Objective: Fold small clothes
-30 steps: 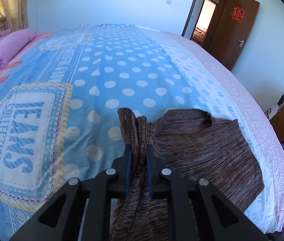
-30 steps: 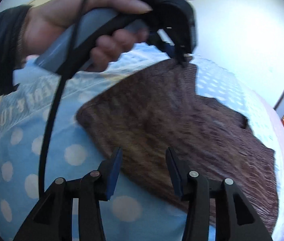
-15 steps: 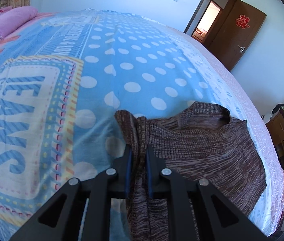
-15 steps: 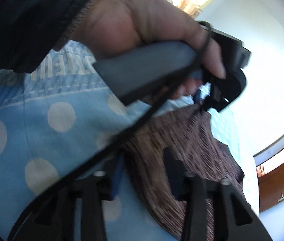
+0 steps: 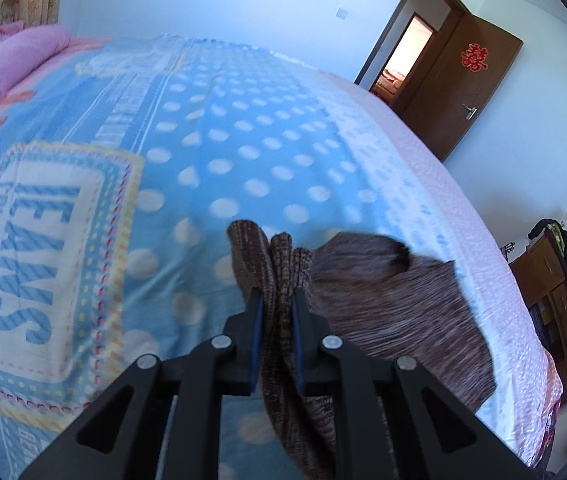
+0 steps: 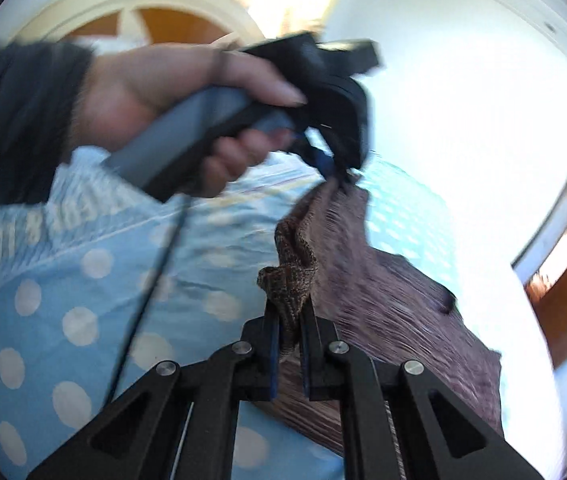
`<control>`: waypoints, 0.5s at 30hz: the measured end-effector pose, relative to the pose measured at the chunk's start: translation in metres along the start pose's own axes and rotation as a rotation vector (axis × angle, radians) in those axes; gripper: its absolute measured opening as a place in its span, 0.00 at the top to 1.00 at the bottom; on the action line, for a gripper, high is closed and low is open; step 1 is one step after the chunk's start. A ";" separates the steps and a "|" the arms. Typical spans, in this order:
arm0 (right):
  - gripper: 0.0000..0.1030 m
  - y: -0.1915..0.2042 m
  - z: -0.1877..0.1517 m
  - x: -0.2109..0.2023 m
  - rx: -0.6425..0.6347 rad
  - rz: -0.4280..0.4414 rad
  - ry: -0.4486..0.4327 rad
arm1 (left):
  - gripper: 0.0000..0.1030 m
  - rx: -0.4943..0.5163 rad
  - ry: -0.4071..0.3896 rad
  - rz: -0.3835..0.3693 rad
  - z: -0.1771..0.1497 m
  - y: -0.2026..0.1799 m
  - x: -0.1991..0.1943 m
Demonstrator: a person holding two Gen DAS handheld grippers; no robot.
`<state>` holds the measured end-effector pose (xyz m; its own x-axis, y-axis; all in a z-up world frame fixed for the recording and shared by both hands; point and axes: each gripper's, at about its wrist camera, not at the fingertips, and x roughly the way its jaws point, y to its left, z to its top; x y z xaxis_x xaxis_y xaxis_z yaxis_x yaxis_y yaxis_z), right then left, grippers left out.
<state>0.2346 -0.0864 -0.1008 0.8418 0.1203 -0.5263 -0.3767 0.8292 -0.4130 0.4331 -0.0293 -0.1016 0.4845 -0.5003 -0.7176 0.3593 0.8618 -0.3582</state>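
Note:
A brown knit garment (image 5: 395,312) lies partly on the blue dotted bedsheet (image 5: 243,152), near the bed's right side. My left gripper (image 5: 276,294) is shut on a bunched edge of it, and the cloth rises between the pads. In the right wrist view, my right gripper (image 6: 289,308) is closing its jaws, with a folded edge of the garment (image 6: 395,312) pinched between the pads. Further off in that view, a person's hand (image 6: 155,92) holds the left gripper (image 6: 339,176), from which the same garment hangs stretched.
A pink quilt (image 5: 15,56) lies at the bed's far left. A brown door (image 5: 463,88) stands open in the far wall. A wooden cabinet (image 5: 555,300) with clothes on it stands past the bed's right edge. A black cable (image 6: 151,280) hangs from the left handle.
The right jaws, wide apart over the garment before, have come together on its edge. The left gripper stayed shut on its corner, and the garment now hangs stretched between both grippers.

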 end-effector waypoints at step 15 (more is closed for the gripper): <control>0.93 -0.121 -0.050 -0.045 0.426 0.005 -0.040 | 0.87 0.111 -0.036 -0.046 0.024 -0.131 0.011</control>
<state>0.2229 -0.2198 -0.0644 0.8577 0.1390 -0.4949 -0.1946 0.9789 -0.0623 0.4111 -0.1494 -0.0482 0.4929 -0.5435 -0.6794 0.4670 0.8241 -0.3205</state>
